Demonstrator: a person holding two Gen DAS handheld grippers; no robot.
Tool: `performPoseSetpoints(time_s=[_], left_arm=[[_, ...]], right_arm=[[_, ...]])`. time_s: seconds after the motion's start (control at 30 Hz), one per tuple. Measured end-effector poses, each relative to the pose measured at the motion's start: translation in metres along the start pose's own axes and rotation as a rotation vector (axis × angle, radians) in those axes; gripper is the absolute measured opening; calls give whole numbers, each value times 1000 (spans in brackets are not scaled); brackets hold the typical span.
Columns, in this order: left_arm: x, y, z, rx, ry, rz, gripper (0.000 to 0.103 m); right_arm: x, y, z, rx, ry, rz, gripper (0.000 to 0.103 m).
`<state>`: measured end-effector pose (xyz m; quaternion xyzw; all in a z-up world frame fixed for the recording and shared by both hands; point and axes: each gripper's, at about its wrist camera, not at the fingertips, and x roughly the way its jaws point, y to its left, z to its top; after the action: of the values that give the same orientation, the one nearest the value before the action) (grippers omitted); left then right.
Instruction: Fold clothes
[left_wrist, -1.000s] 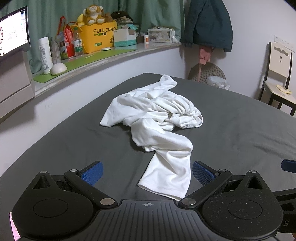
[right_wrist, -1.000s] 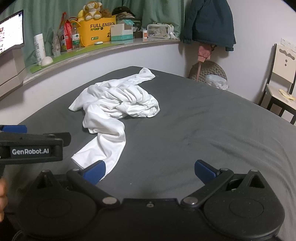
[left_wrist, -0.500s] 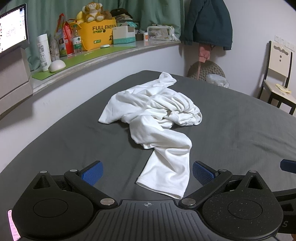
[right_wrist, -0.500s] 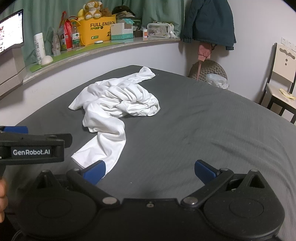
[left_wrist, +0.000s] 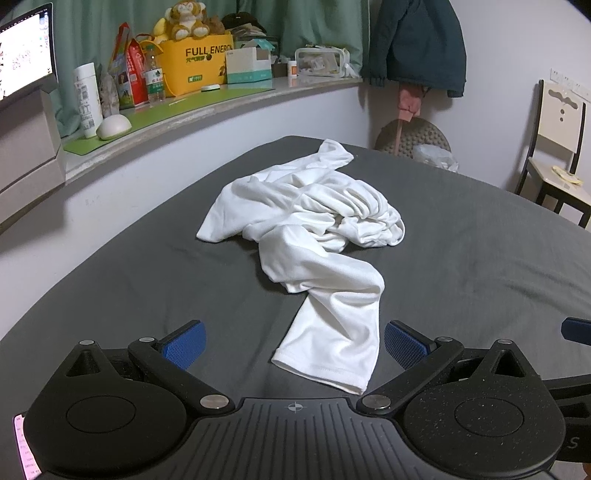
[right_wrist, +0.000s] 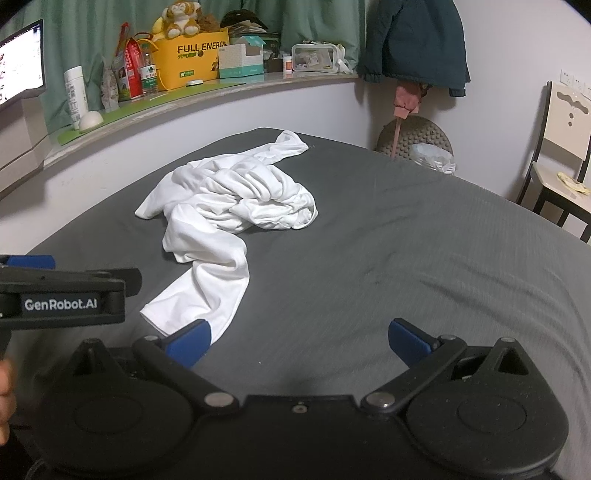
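Left wrist view: we see our left gripper (left_wrist: 294, 345) spread wide, empty, with the crumpled white shirt (left_wrist: 314, 236) at twelve o'clock on the grey bed (left_wrist: 480, 266). Our right gripper (right_wrist: 299, 341) is spread too, with the shirt (right_wrist: 236, 206) at eleven o'clock.

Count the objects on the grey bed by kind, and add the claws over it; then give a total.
White garment: 1
Claws, left claw and right claw, both open: 2
Total: 3
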<state>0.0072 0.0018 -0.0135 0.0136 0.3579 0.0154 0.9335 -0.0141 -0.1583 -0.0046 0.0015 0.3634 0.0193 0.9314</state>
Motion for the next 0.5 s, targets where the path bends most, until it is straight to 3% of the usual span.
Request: performPoseSetpoints(time_s=[0.5], left_arm=[[1,1,0,-1,8,3,103]], right_arm=[[1,0,0,-1,2,-2,103]])
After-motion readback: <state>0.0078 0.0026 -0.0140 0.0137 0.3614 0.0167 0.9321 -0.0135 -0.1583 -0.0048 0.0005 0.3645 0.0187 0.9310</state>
